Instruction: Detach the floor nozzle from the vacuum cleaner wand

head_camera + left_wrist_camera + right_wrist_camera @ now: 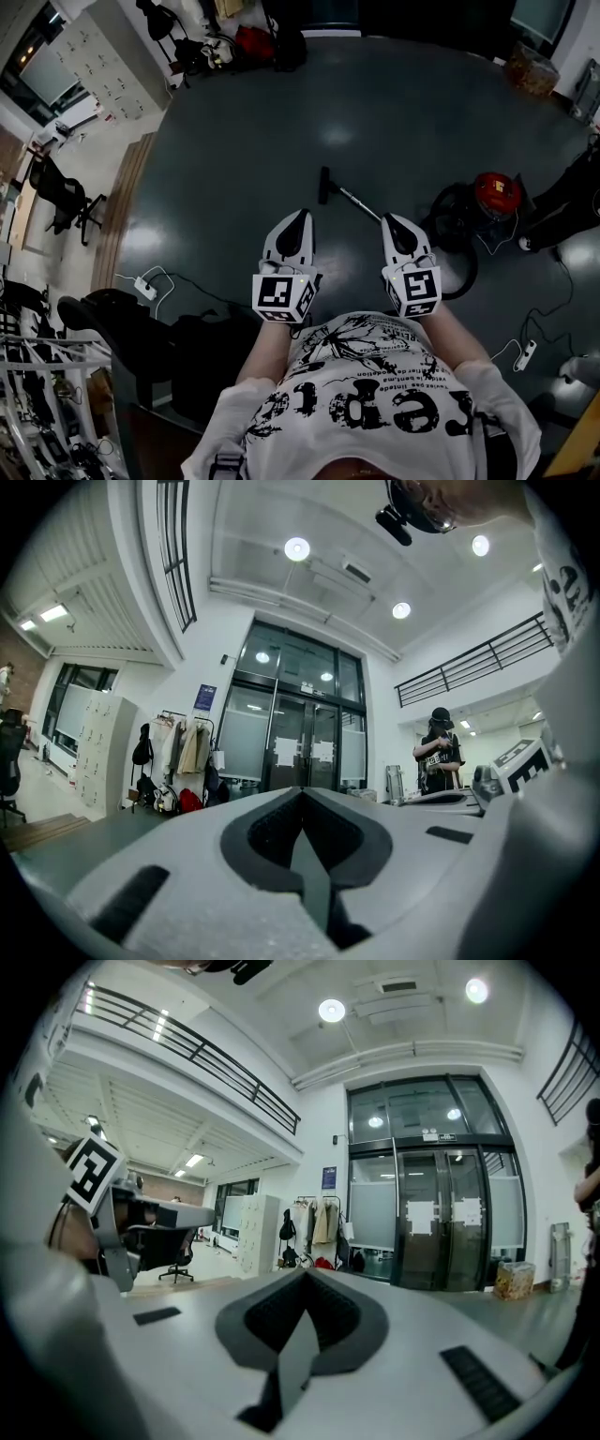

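Head view: we hold the left gripper [301, 216] and right gripper [390, 219] side by side. The nozzle [324, 185] lies on the floor at 12 o'clock, apart from both. Its wand [357, 203] slants toward the right gripper, and the vacuum [495, 195] sits at 2 o'clock.
Left gripper view: jaws together, empty, doors [300, 742] ahead.
Right gripper view: jaws together, empty.

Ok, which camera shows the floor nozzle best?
The head view: the floor nozzle lies on the floor, small but whole, at the end of the wand. Both gripper views look level toward the glass doors and show none of it.
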